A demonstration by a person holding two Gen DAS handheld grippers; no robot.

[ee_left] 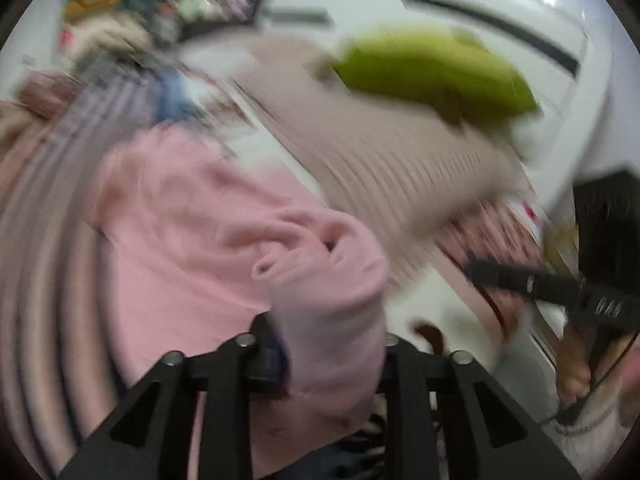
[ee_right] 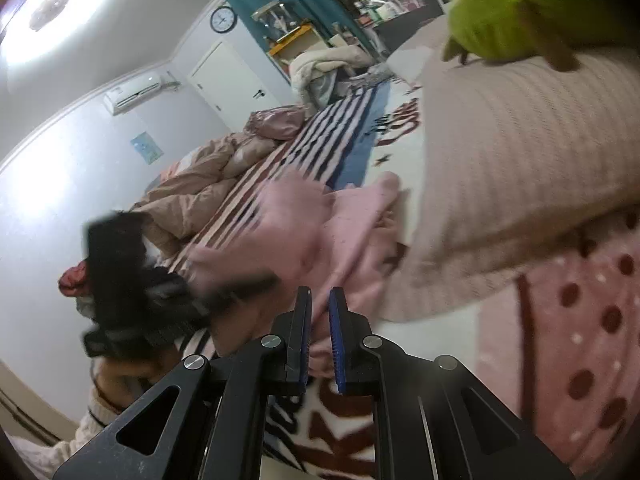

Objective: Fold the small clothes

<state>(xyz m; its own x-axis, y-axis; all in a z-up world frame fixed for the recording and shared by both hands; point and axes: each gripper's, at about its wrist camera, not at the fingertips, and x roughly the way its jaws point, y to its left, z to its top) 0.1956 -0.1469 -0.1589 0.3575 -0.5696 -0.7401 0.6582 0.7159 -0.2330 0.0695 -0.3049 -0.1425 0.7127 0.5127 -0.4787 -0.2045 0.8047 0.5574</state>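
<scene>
A pink garment [ee_left: 224,232] lies bunched on the striped bed cover [ee_left: 52,200]. My left gripper [ee_left: 332,360] is shut on a rolled fold of it, which fills the gap between the fingers. The view is blurred by motion. In the right wrist view the same pink garment [ee_right: 320,220] lies ahead on the bed. My right gripper [ee_right: 320,320] has its blue-padded fingers nearly together with a narrow gap and nothing between them. The left gripper [ee_right: 132,280] shows as a dark blur at the left.
A large beige ribbed pillow [ee_right: 512,176] with a green cushion [ee_right: 520,4] on top lies right of the garment. A pink polka-dot cloth [ee_right: 580,344] is at the right. A puffy beige jacket [ee_right: 200,184] lies at the far side of the bed.
</scene>
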